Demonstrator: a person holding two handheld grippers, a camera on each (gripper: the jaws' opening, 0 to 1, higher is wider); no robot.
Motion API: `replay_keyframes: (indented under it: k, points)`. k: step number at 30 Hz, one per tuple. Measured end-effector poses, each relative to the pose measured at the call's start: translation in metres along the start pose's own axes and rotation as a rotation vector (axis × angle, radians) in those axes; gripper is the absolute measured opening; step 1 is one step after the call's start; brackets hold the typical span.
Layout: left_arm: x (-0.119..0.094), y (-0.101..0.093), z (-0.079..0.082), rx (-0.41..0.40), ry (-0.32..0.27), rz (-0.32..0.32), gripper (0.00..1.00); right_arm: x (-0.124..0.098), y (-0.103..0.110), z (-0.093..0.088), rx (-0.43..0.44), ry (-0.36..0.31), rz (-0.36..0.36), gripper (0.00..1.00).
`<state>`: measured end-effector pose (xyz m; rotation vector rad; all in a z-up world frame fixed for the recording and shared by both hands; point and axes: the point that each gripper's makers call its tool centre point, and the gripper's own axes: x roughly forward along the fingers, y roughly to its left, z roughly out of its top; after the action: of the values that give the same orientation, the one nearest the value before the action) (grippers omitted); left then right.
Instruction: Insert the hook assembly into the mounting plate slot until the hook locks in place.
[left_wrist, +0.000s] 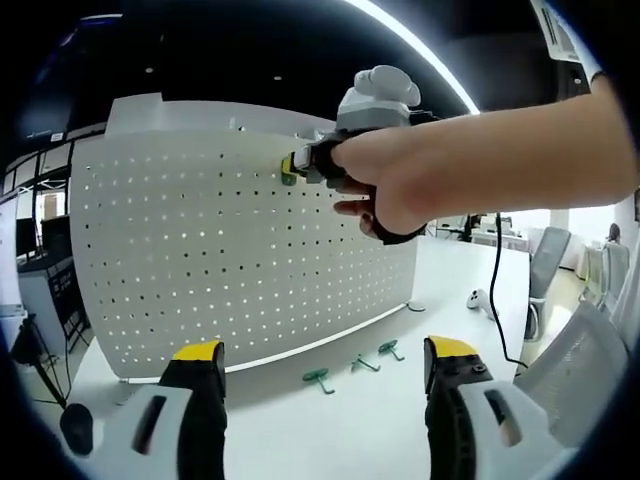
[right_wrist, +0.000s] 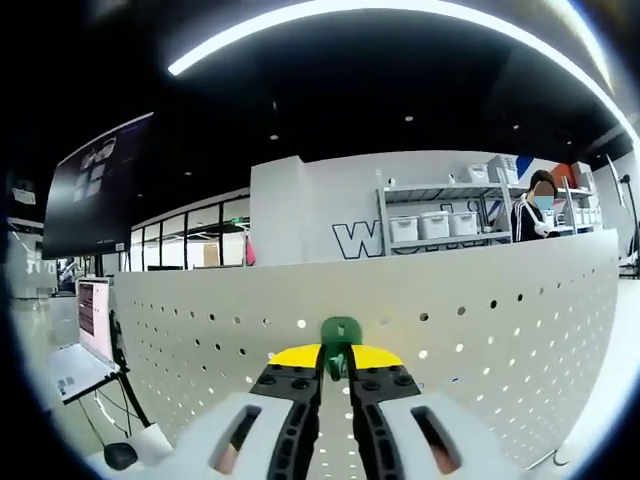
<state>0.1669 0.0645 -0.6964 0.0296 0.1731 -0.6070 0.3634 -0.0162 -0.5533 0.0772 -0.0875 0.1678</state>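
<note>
Against the pegboard (left_wrist: 230, 250), near its top edge, a green hook (right_wrist: 340, 332) is held clamped in the right gripper (right_wrist: 335, 385), seemingly not yet locked. Toward five o'clock, three spare hooks (left_wrist: 355, 368) lie on the table (left_wrist: 460, 290); the left gripper (left_wrist: 325, 385) has its jaws apart.

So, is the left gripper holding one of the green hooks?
No, the left gripper is open with nothing between its jaws, and three green hooks lie on the white table by the pegboard.

left tool (left_wrist: 325, 385) jaws apart | right tool (left_wrist: 300, 163) holds green hook (left_wrist: 288, 177) at pegboard (left_wrist: 200, 260)
</note>
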Motion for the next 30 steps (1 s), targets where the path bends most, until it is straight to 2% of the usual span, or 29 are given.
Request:
replay_keyframes:
  k: [5,8,12,17,23,30]
  points:
    - [-0.001,0.002,0.001,0.007,0.004,0.007,0.84,-0.001,0.008,-0.001,-0.032,0.002,0.045,0.18]
    - [0.0,0.002,0.002,0.011,0.007,0.007,0.84,-0.002,0.009,0.0,-0.013,0.002,0.061,0.2]
    - [0.001,0.002,0.003,0.013,0.009,0.007,0.85,-0.003,0.017,-0.001,-0.019,0.0,0.129,0.28]
    - [0.002,-0.001,0.004,0.02,0.012,0.003,0.85,-0.006,0.021,0.0,0.013,-0.009,0.178,0.35]
    - [0.004,-0.003,0.005,0.022,0.013,0.003,0.85,-0.008,0.019,0.001,0.039,-0.006,0.23,0.36]
    - [0.007,-0.004,0.008,0.03,0.014,0.0,0.85,-0.008,0.02,0.0,0.05,-0.002,0.254,0.36]
